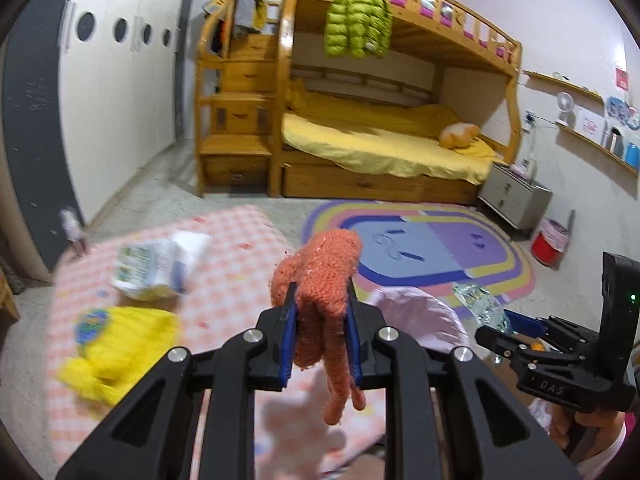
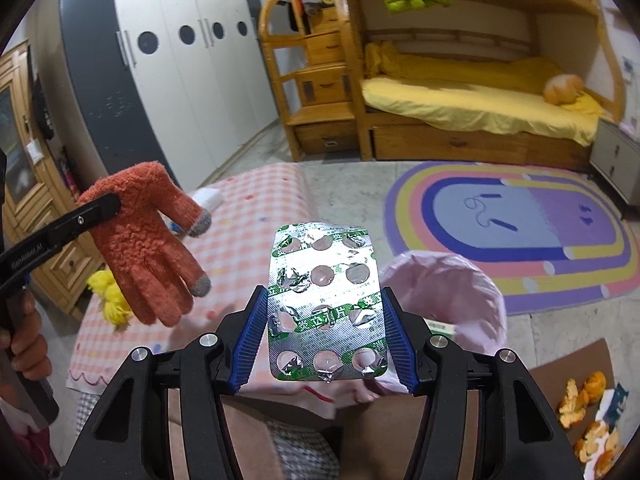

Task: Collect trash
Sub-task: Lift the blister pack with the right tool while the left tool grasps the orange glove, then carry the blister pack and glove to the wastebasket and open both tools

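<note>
Plainly, "DAS" is printed in pale letters on the right gripper [image 1: 494,330] body, and green characters too small to read run across the foil blister pack [image 2: 328,304] clamped between its blue pads, most pockets burst. The left gripper [image 1: 320,312] is closed on an orange knit glove [image 1: 320,284]. Just beyond the pack stands a bin with a pink bag [image 2: 452,276], its contents unclear. Orange peels [image 2: 588,412] lie on cardboard [image 2: 600,354].
</note>
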